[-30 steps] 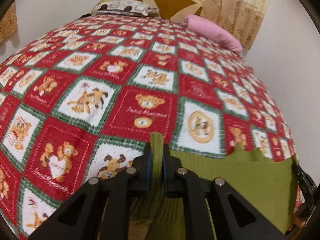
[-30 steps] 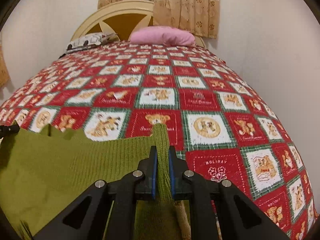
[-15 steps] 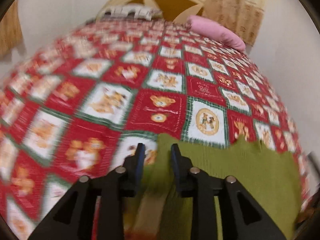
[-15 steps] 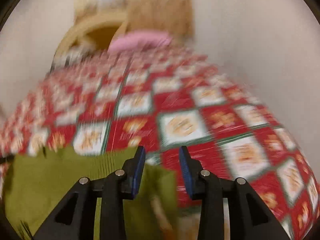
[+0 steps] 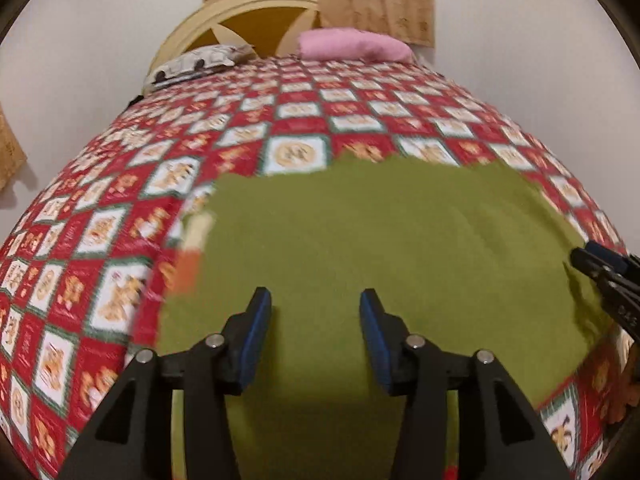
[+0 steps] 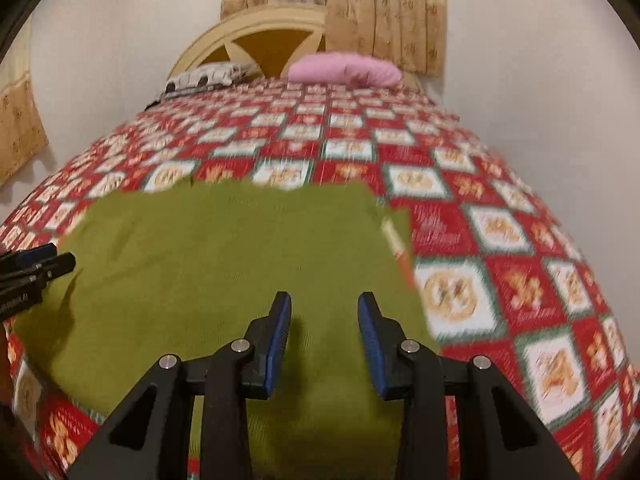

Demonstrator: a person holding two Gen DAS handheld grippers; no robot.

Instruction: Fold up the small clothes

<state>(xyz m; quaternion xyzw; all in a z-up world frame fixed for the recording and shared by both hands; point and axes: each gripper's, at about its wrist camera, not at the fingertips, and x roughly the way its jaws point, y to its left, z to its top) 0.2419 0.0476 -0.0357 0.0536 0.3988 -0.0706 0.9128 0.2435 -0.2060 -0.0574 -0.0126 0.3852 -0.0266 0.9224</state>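
Observation:
An olive-green knitted garment (image 5: 380,240) lies flat on the red patchwork bedspread (image 5: 120,208); it also shows in the right wrist view (image 6: 224,252). A cream and orange strip peeks out at its left edge (image 5: 192,248) and at its right edge (image 6: 396,244). My left gripper (image 5: 315,304) is open and empty above the garment's near part. My right gripper (image 6: 324,308) is open and empty above the garment's near right part. Each gripper shows at the edge of the other's view: the right gripper (image 5: 604,272) and the left gripper (image 6: 36,268).
A pink pillow (image 5: 354,44) and a patterned pillow (image 5: 196,62) lie at the far end by the cream headboard (image 5: 248,12). White walls flank the bed on both sides. Bedspread (image 6: 500,240) stretches beyond the garment.
Both grippers let go of the garment's top edge, opened wide, and pulled back and up. The garment now lies spread flat on the bedspread.

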